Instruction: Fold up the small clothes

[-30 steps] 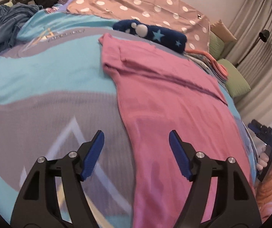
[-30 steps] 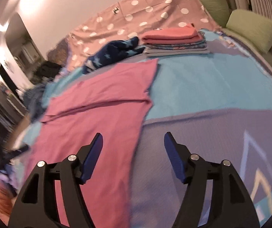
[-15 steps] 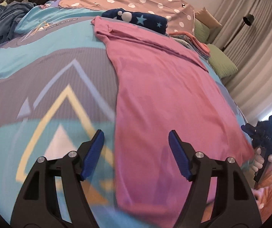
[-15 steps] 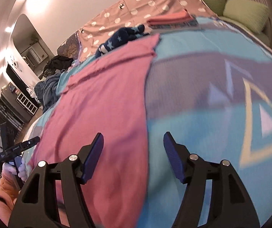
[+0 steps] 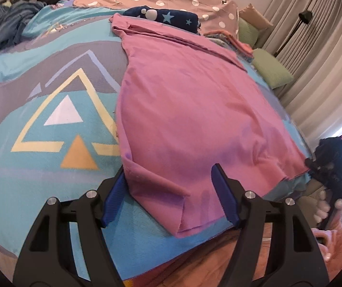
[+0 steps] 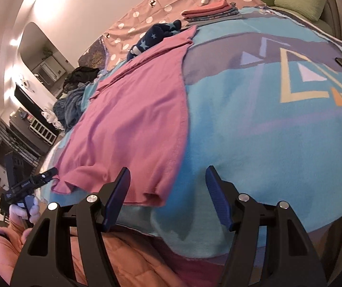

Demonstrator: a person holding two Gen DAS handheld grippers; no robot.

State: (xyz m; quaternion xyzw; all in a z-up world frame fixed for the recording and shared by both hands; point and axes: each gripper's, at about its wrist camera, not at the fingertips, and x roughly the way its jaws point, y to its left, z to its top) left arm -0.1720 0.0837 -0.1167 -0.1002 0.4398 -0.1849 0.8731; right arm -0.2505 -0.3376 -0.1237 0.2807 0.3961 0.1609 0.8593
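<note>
The pink garment [image 5: 190, 110] lies flat on the bed [image 5: 39, 191], hem at the near edge; soft, light and limp, it is best pinched at both near hem corners, where the left tool [image 5: 168, 196] and right tool [image 6: 168, 196] stand apart, empty.

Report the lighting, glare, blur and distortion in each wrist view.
Left wrist view: even light, strong fisheye bulge in the blanket, pink garment sharp, bright window glow at the right edge. Right wrist view: warmer cast, blown-out glare on the wall at upper left, same barrel distortion, dark vignette corners, garment fairly sharp.
</note>
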